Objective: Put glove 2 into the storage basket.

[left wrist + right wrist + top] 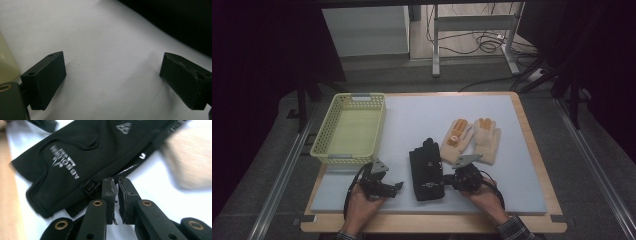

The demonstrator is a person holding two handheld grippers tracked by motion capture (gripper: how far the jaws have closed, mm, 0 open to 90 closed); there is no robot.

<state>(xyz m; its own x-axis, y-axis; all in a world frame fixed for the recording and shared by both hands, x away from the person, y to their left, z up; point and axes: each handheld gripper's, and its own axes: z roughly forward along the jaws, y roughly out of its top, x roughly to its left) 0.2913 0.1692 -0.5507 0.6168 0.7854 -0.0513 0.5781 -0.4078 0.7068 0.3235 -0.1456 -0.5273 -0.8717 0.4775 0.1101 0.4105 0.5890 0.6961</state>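
A pair of black gloves [427, 170] lies stacked on the white mat [412, 120], fingers pointing away from me. In the right gripper view the black glove [75, 152] shows grey lettering and a cuff strap. My right gripper [447, 180] sits at the gloves' right cuff edge. Its jaws [116, 182] stand almost together, tips touching the strap, and I see no fabric in the thin gap. My left gripper [398, 187] rests on the mat left of the gloves, open [112, 77], with bare mat between its fingers.
Two cream gloves with orange fingertips [457, 140] [486, 139] lie palm down just beyond the black pair; one is a blur in the right gripper view [190, 162]. A pale yellow basket [324, 155] stands at the mat's far left, its wall beside my left gripper [6, 62].
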